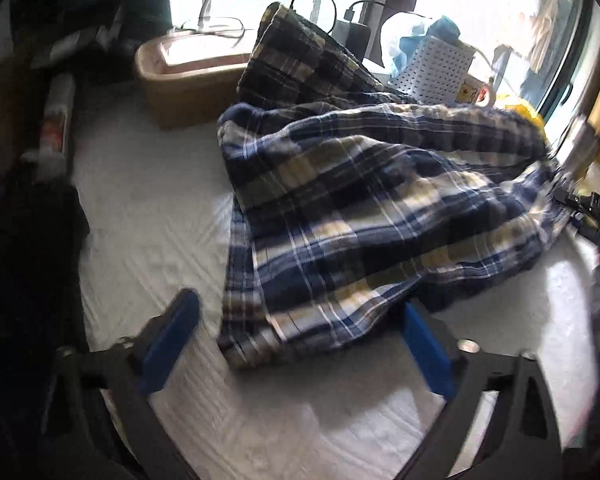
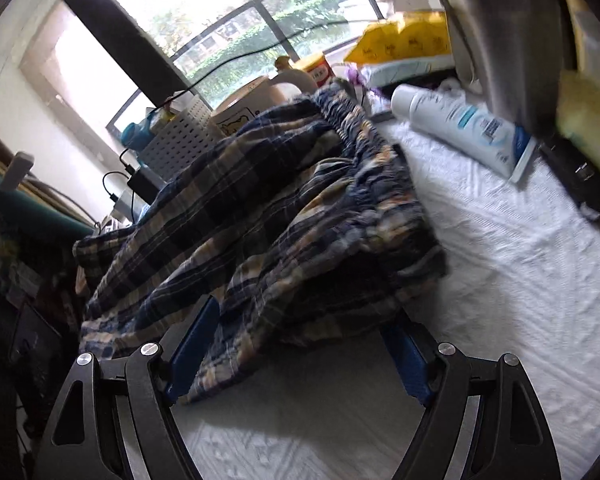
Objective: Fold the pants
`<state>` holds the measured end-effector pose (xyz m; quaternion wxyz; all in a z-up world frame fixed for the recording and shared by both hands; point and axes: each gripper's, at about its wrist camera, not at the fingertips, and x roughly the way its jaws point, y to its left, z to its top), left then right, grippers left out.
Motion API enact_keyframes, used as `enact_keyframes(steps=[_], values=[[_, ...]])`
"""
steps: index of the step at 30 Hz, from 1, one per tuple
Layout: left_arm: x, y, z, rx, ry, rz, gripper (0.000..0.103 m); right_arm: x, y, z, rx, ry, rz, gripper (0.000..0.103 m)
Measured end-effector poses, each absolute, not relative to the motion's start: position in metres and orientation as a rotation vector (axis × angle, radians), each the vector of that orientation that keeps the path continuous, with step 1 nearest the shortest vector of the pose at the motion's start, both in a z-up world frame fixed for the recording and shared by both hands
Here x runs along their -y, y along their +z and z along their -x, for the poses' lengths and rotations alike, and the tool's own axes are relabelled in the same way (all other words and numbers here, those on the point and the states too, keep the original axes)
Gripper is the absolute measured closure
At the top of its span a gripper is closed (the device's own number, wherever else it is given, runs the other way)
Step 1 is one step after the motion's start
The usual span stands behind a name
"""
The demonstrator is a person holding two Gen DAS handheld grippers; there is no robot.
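Blue, yellow and white plaid pants point(image 1: 372, 216) lie crumpled on a white sheet point(image 1: 140, 208). In the left wrist view my left gripper point(image 1: 298, 346) is open and low over the sheet. A hem corner of the pants lies between its blue fingers point(image 1: 172, 344) without touching the pads. In the right wrist view the pants point(image 2: 260, 216) show their gathered elastic waistband point(image 2: 380, 196). My right gripper point(image 2: 300, 350) straddles the near edge of the cloth. Its blue fingers point(image 2: 192, 352) stand wide on either side with no visible pinch.
A brown basket point(image 1: 180, 80) and a white perforated bin point(image 1: 436, 68) stand behind the pants by the window. A white lotion bottle point(image 2: 468, 128) lies on the sheet point(image 2: 520, 272) to the right, with a yellow bag point(image 2: 404, 36) behind. Dark clutter point(image 1: 28, 240) lines the left side.
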<state>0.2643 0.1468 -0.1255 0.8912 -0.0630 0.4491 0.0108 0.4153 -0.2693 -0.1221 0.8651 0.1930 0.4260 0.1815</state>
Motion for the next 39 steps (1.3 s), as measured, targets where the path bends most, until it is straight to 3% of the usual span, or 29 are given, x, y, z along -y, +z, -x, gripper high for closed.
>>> enact_keyframes(steps=[1, 2, 3, 4, 8, 19, 26, 28, 30, 31, 33, 34, 39], values=[[-0.144, -0.126, -0.266, -0.929, 0.039, 0.093, 0.031, 0.264, -0.124, -0.418, -0.899, 0.383, -0.384, 0.058], [-0.143, -0.125, -0.265, -0.925, 0.034, 0.074, 0.052, 0.258, -0.126, -0.419, -0.905, 0.395, -0.367, 0.088], [-0.144, -0.123, -0.264, -0.925, 0.029, 0.071, 0.081, 0.254, -0.125, -0.419, -0.901, 0.400, -0.358, 0.093], [-0.146, -0.122, -0.263, -0.931, 0.033, 0.070, 0.089, 0.251, -0.124, -0.416, -0.893, 0.401, -0.335, 0.094], [-0.148, -0.116, -0.248, -0.922, 0.023, 0.064, 0.098, 0.247, -0.098, -0.392, -0.829, 0.402, -0.226, 0.098], [-0.146, -0.079, -0.178, -0.880, 0.041, 0.013, 0.100, 0.270, -0.038, -0.305, -0.769, 0.388, -0.087, 0.099], [-0.137, -0.074, -0.162, -0.904, -0.018, 0.039, 0.099, 0.293, -0.092, -0.270, -0.920, 0.310, -0.077, 0.098], [-0.131, -0.069, -0.166, -0.890, -0.035, 0.045, 0.091, 0.294, -0.107, -0.265, -0.962, 0.304, -0.090, 0.098], [-0.120, -0.063, -0.173, -0.868, -0.052, 0.045, 0.051, 0.298, -0.108, -0.260, -0.955, 0.310, -0.114, 0.091], [-0.117, -0.060, -0.178, -0.849, -0.072, 0.052, 0.045, 0.303, -0.105, -0.257, -0.945, 0.304, -0.116, 0.086], [-0.105, -0.053, -0.189, -0.825, -0.114, 0.049, 0.044, 0.311, -0.097, -0.254, -0.930, 0.281, -0.106, 0.053], [-0.099, -0.051, -0.194, -0.818, -0.132, 0.037, 0.044, 0.317, -0.092, -0.251, -0.920, 0.274, -0.106, 0.047], [-0.065, -0.050, -0.230, -0.812, -0.210, -0.030, 0.044, 0.350, -0.069, -0.239, -0.849, 0.222, -0.069, 0.046]])
